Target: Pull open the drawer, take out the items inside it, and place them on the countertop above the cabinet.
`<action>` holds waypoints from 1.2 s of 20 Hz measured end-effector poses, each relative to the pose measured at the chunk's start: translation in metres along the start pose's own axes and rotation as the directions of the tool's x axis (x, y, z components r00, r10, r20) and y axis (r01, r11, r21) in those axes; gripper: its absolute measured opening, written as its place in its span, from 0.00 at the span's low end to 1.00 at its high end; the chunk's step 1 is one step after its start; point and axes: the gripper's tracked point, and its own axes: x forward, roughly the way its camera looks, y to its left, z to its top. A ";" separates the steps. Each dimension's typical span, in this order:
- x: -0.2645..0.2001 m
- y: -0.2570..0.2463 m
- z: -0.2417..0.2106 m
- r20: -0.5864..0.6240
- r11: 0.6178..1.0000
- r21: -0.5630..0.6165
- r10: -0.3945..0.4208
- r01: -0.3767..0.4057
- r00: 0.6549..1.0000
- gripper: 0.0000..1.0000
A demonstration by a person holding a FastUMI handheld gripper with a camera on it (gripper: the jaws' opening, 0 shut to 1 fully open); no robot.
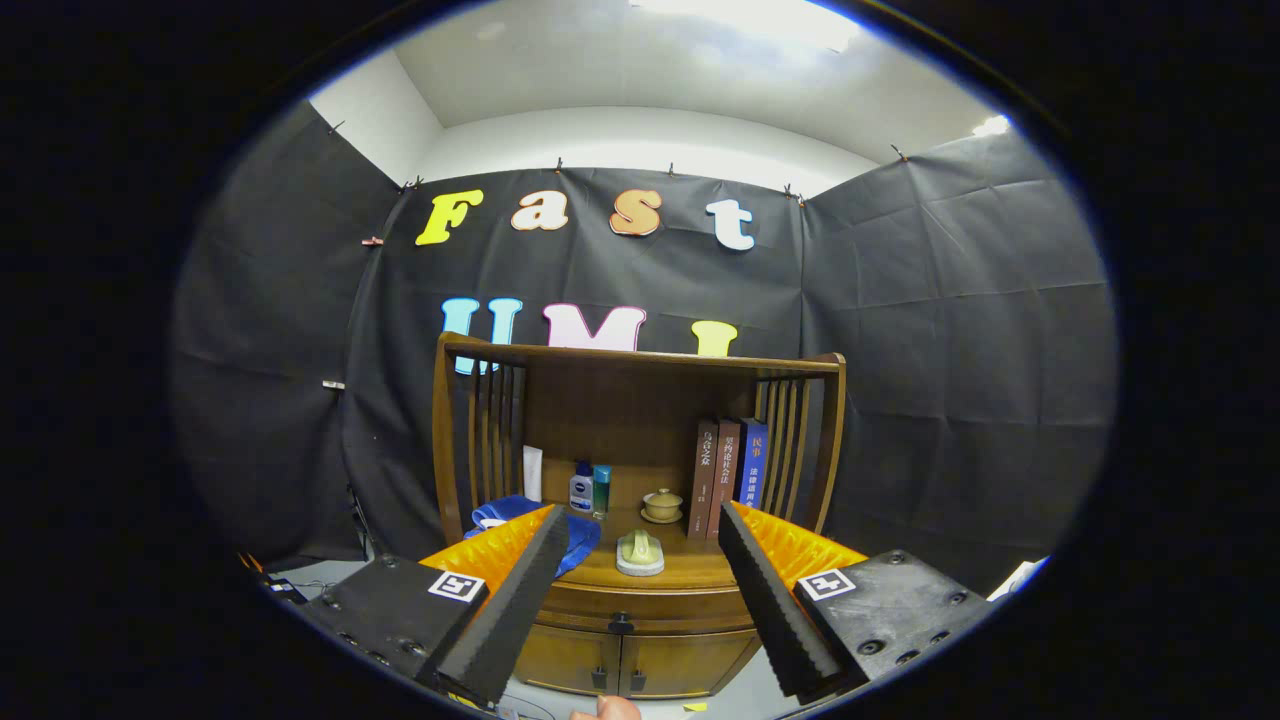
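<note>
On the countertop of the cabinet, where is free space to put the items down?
Bare wood lies between the green brush and the books, and in front of the lidded cup. The blue cloth and bottles crowd the other side. The claw is open.

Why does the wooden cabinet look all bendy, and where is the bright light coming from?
In the gripper view, the fisheye lens bows the cabinet's top rail and the booth walls; glare comes from a ceiling light overhead; the shelf nook behind the books sits in shade; the open gripper looks big because it is close.

Camera on the tongs (640,530), facing the cabinet (640,600).
It looks level along parted fingers (520,590), standing back, cabinet front and shelf beyond.
</note>
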 end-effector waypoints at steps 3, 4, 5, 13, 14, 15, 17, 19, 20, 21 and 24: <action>-0.002 -0.003 0.002 -0.003 1.000 0.002 -0.005 0.005 1.000 0.98; -0.002 -0.002 0.004 0.000 1.000 0.004 -0.003 0.003 1.000 0.98; -0.004 -0.002 0.005 0.000 1.000 0.003 -0.002 0.002 1.000 0.98; -0.002 -0.003 0.001 -0.015 1.000 -0.003 -0.008 0.008 1.000 0.98; -0.002 -0.003 0.002 -0.010 1.000 -0.002 -0.006 0.006 1.000 0.98; -0.002 -0.002 0.003 -0.007 1.000 0.001 -0.003 0.003 1.000 0.98; -0.003 -0.002 0.003 -0.003 1.000 -0.003 0.001 -0.001 1.000 0.98; -0.003 -0.001 0.000 -0.007 1.000 -0.012 -0.003 0.003 1.000 0.98; -0.003 0.000 0.000 -0.008 1.000 -0.012 -0.001 0.001 1.000 0.98; -0.003 0.001 -0.001 -0.009 1.000 -0.012 0.002 -0.002 1.000 0.98; -0.004 0.002 0.001 -0.004 1.000 -0.012 0.006 -0.006 1.000 0.98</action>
